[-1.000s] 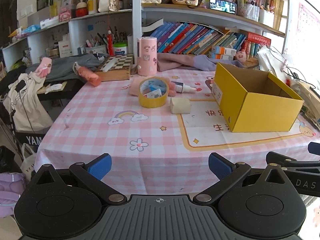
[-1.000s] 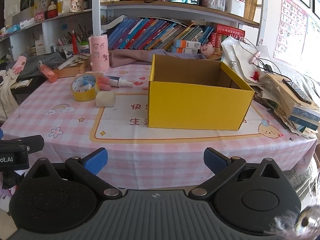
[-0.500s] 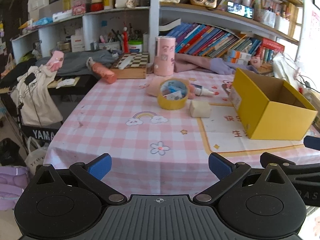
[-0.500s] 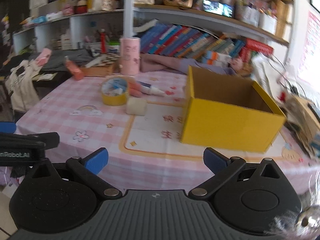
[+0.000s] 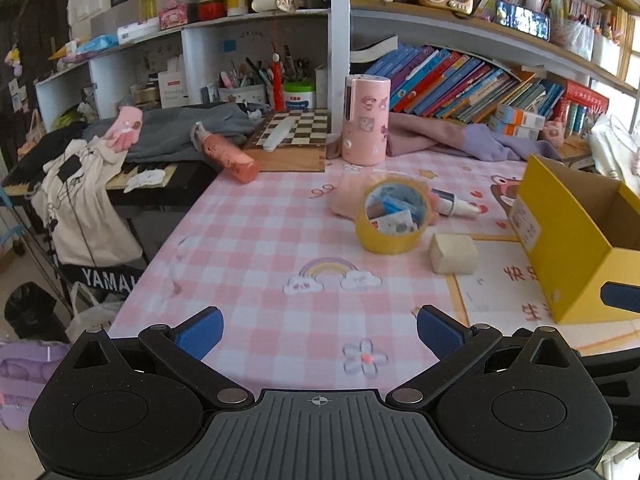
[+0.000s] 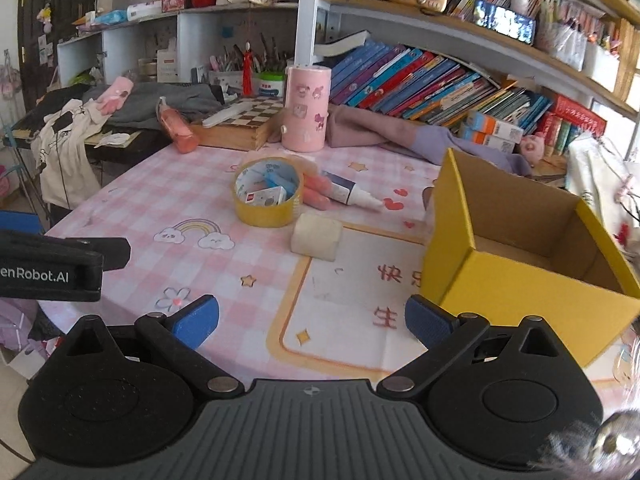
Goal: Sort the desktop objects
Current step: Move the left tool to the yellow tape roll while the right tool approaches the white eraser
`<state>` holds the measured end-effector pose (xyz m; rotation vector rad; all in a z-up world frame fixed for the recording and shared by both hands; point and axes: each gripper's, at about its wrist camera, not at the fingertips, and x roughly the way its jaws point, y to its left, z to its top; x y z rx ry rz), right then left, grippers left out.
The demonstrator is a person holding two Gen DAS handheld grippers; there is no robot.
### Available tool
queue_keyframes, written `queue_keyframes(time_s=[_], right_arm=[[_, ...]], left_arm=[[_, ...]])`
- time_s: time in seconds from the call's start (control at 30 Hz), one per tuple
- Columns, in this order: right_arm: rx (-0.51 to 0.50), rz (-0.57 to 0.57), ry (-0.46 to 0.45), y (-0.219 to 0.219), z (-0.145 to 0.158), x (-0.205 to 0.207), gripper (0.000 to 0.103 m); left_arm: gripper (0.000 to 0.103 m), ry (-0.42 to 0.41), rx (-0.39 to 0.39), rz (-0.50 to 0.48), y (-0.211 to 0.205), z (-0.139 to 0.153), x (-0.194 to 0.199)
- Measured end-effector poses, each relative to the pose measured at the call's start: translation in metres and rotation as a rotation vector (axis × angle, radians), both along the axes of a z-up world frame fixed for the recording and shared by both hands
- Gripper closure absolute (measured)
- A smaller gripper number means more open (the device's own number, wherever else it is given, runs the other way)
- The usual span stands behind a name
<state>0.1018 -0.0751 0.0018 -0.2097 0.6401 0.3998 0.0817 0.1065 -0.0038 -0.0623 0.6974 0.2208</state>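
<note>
One yellow box (image 6: 516,280); one tape roll (image 6: 267,198); one eraser block (image 6: 317,237); one glue bottle (image 6: 350,194); one pink canister (image 6: 306,110)

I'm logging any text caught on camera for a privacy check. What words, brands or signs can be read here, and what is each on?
"YAMA", cut off: black keyboard stand cover.
"enRobot.AI", start cut off: left gripper's arm.
"快" and "生", red characters partly hidden: tablecloth beside the yellow box.
Too small or blurred: book spines, yellow box's label, tape roll's contents, glue bottle.
</note>
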Motion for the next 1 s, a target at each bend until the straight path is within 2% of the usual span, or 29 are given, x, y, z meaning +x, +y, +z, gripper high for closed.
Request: queue_keyframes(time_s=[0.33,0.77,1.0], right_arm=[[-0.002,0.048,0.023,0.019,-0.016,0.068,0.002],[-0.008,0.042,0.091,0.029,-0.040,0.141,0.002],[-0.010,0.042,0.138,0.031,-0.050,0.168,0.002]], left_arm=[[0.000,0.051,0.022,-0.045,0.012,0.001,0.077],[0.000,0.145,-0.029,-0.191,0.007,-0.014,0.174],[0.000,0.215,-0.080,-0.257,-0.003,-0.030,0.209]])
